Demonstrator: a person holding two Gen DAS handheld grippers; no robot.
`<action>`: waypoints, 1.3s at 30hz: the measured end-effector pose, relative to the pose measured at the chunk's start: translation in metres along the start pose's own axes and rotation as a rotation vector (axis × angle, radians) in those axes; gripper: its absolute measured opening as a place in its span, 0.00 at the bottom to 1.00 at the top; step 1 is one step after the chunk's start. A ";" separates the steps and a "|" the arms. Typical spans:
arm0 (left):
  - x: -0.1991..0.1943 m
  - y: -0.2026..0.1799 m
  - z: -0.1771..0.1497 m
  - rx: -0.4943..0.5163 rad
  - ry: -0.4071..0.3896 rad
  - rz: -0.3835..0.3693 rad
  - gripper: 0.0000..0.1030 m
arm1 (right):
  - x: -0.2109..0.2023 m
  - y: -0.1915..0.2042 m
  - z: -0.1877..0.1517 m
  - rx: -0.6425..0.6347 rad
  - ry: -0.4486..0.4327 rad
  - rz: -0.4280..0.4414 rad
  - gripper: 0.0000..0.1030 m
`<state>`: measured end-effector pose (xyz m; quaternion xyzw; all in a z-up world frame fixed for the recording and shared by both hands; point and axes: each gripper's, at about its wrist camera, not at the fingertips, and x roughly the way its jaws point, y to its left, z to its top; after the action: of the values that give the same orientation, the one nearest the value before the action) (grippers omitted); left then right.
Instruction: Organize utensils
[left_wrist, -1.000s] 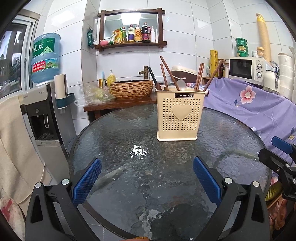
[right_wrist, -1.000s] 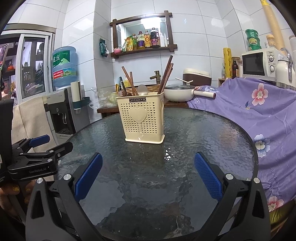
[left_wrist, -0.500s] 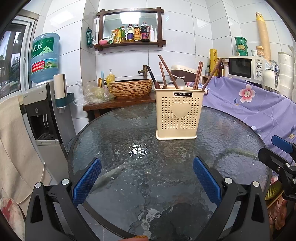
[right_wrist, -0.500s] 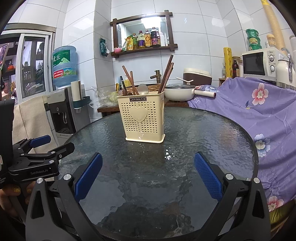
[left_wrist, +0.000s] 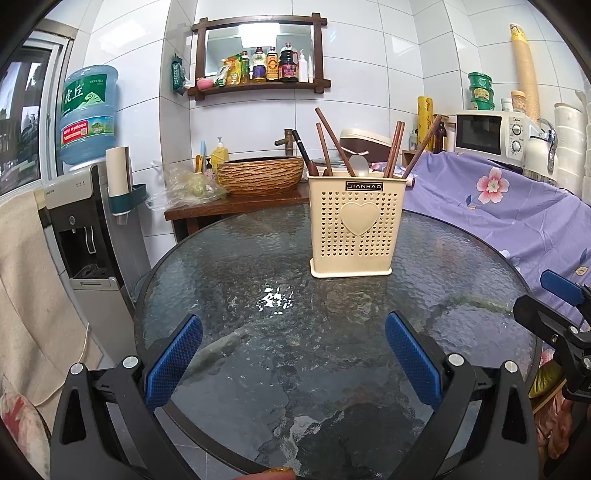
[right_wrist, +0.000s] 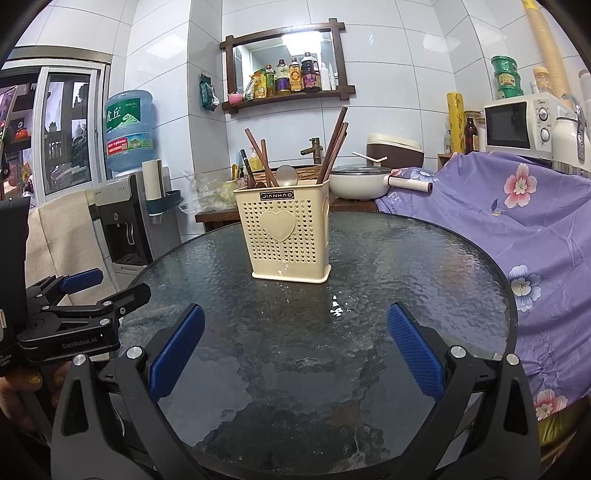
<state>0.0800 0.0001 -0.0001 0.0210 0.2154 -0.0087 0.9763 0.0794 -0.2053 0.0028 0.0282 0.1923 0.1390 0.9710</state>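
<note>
From the left wrist camera we see our left gripper (left_wrist: 293, 354) with its jaws spread wide and nothing between the blue pads (left_wrist: 173, 358), hovering over the near part of the round glass worktop (left_wrist: 229, 266). The cream utensil holder (left_wrist: 352, 225), perforated, with a heart on its front and a JIANHAO label, stands upright on the far half of the worktop, a little right of centre. Out of it rise dark wooden chopsticks (left_wrist: 330, 136), leaning to both sides, and the bowl of a metal spoon (left_wrist: 359, 164) shows above the rim. At the right edge the right gripper (left_wrist: 554, 310) reaches in over the worktop's rim. Behind the worktop a woven basin (left_wrist: 260, 175) sits on a wooden side table, a water dispenser (left_wrist: 83, 206) stands at the left, and a microwave (left_wrist: 487, 133) rises behind a purple flowered cloth (left_wrist: 517, 218).

From the right wrist camera we see our right gripper (right_wrist: 295, 354), its jaws likewise released and holding nothing, above the near part of the worktop (right_wrist: 406, 266). The utensil holder (right_wrist: 284, 232) stands upright just left of centre, well apart from both grippers, with the chopsticks (right_wrist: 334, 144) and spoon (right_wrist: 287, 175) in it. The left gripper (right_wrist: 94, 291) enters from the left edge, jaws apart, with a hand (right_wrist: 22, 391) beneath it. A white pan (right_wrist: 360, 181) with a handle sits behind the holder.
</note>
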 end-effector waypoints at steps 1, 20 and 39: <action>0.000 0.000 0.000 0.001 -0.001 0.001 0.94 | 0.000 0.000 0.000 0.000 0.001 0.000 0.95; 0.000 -0.001 0.000 0.000 0.000 0.003 0.94 | 0.001 0.004 -0.001 -0.006 0.012 0.006 0.95; 0.000 -0.002 -0.003 0.017 -0.012 0.026 0.94 | 0.002 0.005 -0.001 -0.007 0.017 0.008 0.95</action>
<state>0.0787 -0.0020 -0.0030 0.0319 0.2091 0.0019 0.9774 0.0796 -0.2002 0.0022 0.0247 0.1998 0.1440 0.9689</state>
